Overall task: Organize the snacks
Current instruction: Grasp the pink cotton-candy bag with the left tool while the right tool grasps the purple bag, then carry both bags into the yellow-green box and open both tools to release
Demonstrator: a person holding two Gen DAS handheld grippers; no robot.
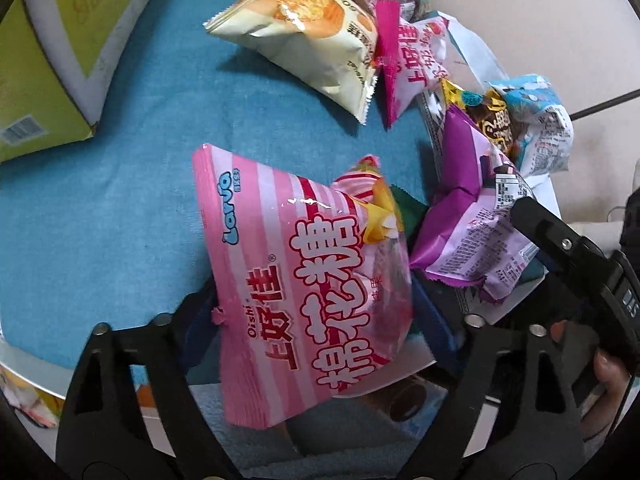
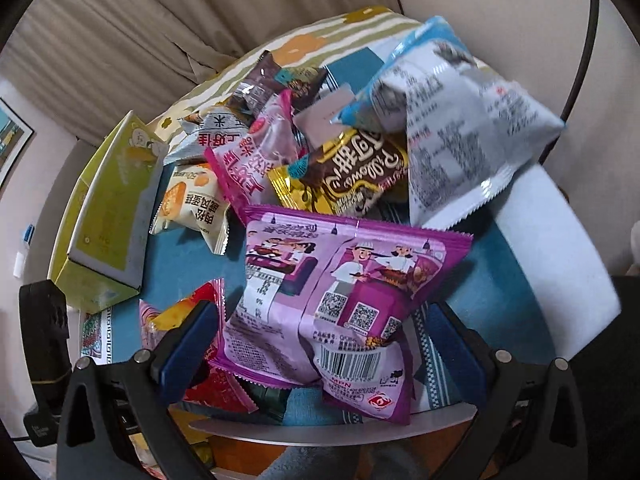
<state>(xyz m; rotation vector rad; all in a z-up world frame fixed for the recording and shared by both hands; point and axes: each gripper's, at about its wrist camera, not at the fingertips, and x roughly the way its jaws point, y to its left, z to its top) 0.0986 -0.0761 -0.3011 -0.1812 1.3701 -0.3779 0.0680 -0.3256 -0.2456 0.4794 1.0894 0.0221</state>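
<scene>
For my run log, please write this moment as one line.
left gripper: holds pink marshmallow bag | right gripper: around purple packet, grip unclear

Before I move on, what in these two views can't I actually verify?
- Left wrist: whether the fingers pinch the pink striped marshmallow bag; the bag hides the pads.
- Right wrist: whether the open jaws touch the purple snack packet; its edges hide contact.
- Right wrist: light-blue bag's print is motion-blurred.
</scene>
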